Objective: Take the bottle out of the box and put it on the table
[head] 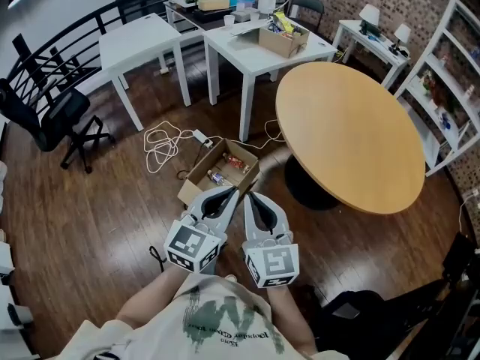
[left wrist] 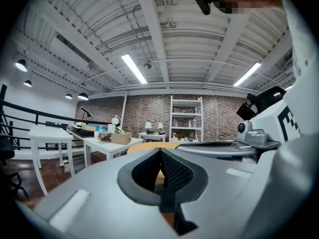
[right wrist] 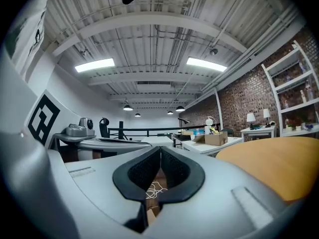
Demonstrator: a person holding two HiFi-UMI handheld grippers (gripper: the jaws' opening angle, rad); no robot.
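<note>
An open cardboard box (head: 196, 172) lies on the dark wood floor just ahead of me. Inside it a small clear bottle (head: 217, 178) lies next to some red packets. The round wooden table (head: 352, 126) stands to the box's right and shows again in the right gripper view (right wrist: 279, 163). I hold both grippers level and side by side, just short of the box's near edge. My left gripper (head: 232, 193) (left wrist: 160, 152) is shut with nothing between its pads. My right gripper (head: 250, 196) (right wrist: 160, 149) is shut too, and holds nothing.
A tangled white cable (head: 161, 141) lies on the floor beyond the box. Two white square tables (head: 259, 51) (head: 142, 40) stand at the back, one carrying a small carton. A black office chair (head: 52, 115) stands at the left, a white shelf (head: 450, 88) at the right, a dark bag (head: 360, 313) by my feet.
</note>
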